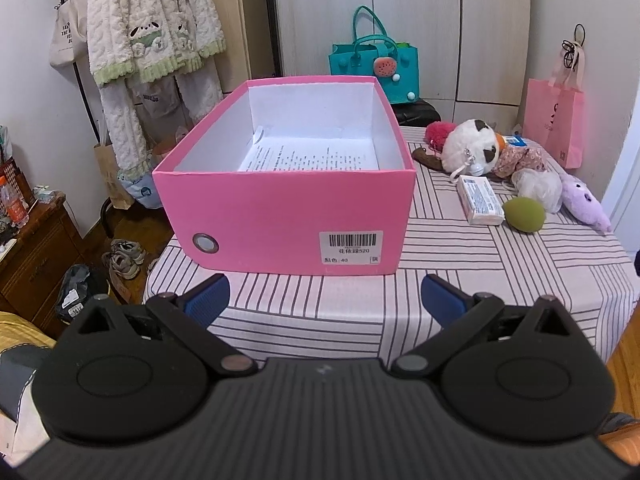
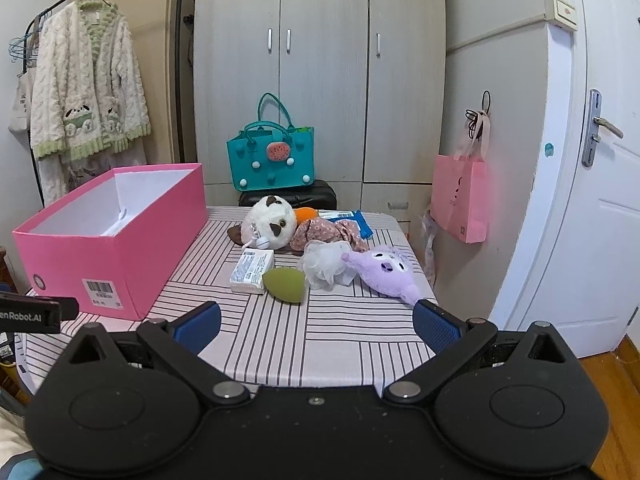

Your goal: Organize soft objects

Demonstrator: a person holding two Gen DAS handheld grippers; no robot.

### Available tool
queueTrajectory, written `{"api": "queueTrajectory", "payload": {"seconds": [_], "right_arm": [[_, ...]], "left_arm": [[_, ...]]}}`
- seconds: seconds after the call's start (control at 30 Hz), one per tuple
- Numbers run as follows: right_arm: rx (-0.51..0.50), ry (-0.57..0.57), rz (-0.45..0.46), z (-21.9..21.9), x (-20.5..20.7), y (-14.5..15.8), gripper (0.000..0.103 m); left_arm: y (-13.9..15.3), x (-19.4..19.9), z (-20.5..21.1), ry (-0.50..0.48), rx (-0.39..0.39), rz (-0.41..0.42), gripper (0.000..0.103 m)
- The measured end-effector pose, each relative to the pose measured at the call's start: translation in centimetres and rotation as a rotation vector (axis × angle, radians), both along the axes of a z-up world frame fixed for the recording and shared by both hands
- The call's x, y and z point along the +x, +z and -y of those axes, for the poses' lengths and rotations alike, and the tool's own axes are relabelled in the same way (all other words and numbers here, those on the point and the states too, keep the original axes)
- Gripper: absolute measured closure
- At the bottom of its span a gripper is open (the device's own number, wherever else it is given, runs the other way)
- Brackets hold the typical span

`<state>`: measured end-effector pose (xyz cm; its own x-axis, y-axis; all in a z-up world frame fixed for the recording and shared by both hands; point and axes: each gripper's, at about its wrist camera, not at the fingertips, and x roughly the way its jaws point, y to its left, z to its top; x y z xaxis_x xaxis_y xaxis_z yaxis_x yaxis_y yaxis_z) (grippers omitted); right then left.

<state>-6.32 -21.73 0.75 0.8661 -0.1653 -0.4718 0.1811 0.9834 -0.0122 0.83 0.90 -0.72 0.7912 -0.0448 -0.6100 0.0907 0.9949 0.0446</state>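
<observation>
A pink open box point(image 1: 280, 208) point(image 2: 100, 248) stands on the left of the striped table, holding only a printed sheet point(image 1: 308, 156). To its right lies a pile: a white plush doll point(image 2: 270, 226) point(image 1: 472, 146) in a floral dress, a purple plush point(image 2: 386, 272) point(image 1: 584, 202), a white mesh puff point(image 2: 326, 266) point(image 1: 538, 184), a green egg-shaped sponge point(image 2: 286, 284) point(image 1: 524, 214) and a white tissue pack point(image 2: 252, 270) point(image 1: 480, 200). My left gripper point(image 1: 325, 300) is open in front of the box. My right gripper point(image 2: 316, 322) is open, short of the pile.
The striped tablecloth point(image 2: 340, 340) covers a small table. Behind it a teal bag point(image 2: 270, 156) sits on a black case, before a wardrobe point(image 2: 320, 60). A pink paper bag point(image 2: 460, 196) hangs at right beside a white door. Hanging clothes, shoes point(image 1: 124, 258) and a wooden cabinet are at left.
</observation>
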Motion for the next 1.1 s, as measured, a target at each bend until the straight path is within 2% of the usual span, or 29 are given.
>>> {"api": "queueTrajectory", "payload": {"seconds": [0.4,0.5,0.7,0.9,1.0,1.1], "right_arm": [[0.018,0.039,0.01,0.8,-0.3,-0.3,0.001],[0.02,0.079,0.044,1.4,-0.7,0.0,0.001],[-0.033,0.063,0.079,3.0,-0.2,-0.7,0.001],[0.004,0.095,0.201,5.0,0.2,-2.1,0.001],[0.063,0.08,0.184,6.0,1.6,-3.0,0.001],[0.04,0.101,0.15,6.1,3.2,-4.0,0.003]], "left_arm": [[0.1,-0.3,0.0,-0.014,0.004,-0.001,0.0],[0.5,-0.5,0.2,-0.028,0.007,0.004,0.0],[2.6,-1.1,0.8,-0.067,-0.007,0.113,0.0],[3.5,-0.2,2.9,-0.167,-0.023,0.186,0.0],[3.5,0.4,4.7,-0.218,-0.018,0.212,0.001],[3.5,1.1,6.6,-0.276,-0.022,0.213,0.001]]}}
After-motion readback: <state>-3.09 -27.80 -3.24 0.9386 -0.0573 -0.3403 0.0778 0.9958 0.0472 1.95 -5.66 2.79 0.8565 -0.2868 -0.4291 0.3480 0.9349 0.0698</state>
